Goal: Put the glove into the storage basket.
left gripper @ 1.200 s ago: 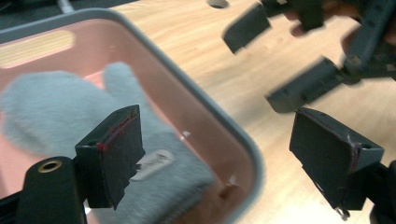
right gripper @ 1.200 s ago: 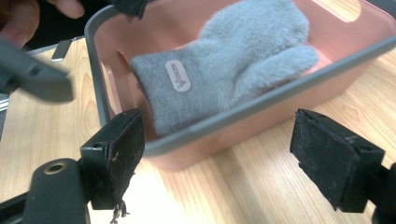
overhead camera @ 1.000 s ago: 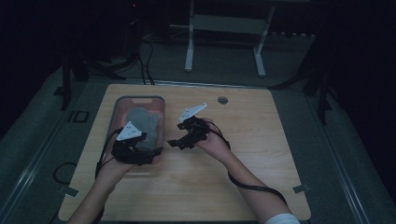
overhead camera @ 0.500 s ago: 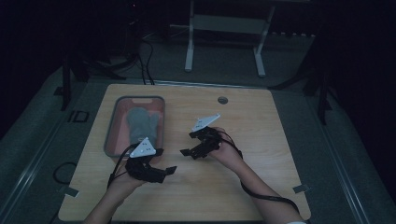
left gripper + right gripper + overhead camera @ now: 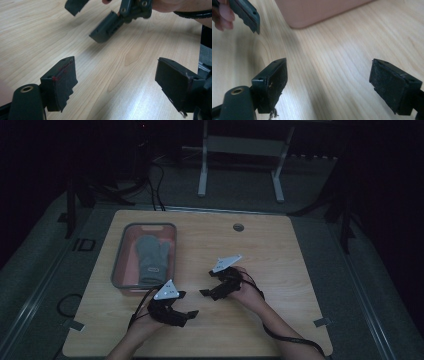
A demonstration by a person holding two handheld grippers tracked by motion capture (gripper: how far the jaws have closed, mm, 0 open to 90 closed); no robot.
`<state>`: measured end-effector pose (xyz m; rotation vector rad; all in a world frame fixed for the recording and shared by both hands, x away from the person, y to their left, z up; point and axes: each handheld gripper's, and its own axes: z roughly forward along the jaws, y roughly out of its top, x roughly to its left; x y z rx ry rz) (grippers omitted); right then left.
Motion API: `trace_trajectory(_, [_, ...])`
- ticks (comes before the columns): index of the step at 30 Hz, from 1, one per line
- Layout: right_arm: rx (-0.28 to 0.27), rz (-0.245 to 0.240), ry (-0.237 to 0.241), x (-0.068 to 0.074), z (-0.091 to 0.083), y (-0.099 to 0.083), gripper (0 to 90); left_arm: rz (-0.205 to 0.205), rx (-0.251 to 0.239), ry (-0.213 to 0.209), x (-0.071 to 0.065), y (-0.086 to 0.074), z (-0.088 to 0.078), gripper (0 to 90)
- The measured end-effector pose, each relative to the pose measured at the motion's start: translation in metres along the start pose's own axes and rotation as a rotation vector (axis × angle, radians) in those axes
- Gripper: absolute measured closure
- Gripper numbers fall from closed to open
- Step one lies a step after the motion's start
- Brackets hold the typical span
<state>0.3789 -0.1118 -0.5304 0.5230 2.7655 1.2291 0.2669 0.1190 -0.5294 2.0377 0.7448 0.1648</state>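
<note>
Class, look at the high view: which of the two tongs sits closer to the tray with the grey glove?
The left tongs, just below the tray; the right tongs sit farther right.

Your left gripper [image 5: 192, 313] sits low over the table [image 5: 280, 245] near its front edge, jaws spread wide with nothing between them. Your right gripper [image 5: 205, 292] hangs just beyond it toward the table's middle, jaws equally wide and empty. Both forearms reach in from the table's near edge, the grippers facing each other.

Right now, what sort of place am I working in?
Probably a dim lab or recording room: a light wooden table on grey carpet, a pink tray holding a grey mitten, and a metal stand with cables behind.
</note>
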Motion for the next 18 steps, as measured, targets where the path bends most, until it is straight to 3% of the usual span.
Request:
trace_trajectory(4, [0.004, 0.008, -0.004, 0.0, 0.002, -0.012, 15.1, -0.005, 0.007, -0.022, -0.001, -0.004, 0.006, 17.8])
trace_trajectory(11, [0.023, -0.027, -0.028, 0.002, 0.005, -0.03, 15.0, -0.016, 0.007, -0.032, -0.001, -0.011, 0.01, 17.8])
trace_trajectory(18, [0.005, -0.035, -0.054, 0.002, 0.002, -0.033, 15.2, -0.019, 0.02, -0.029, 0.0, -0.013, 0.011, 17.8])
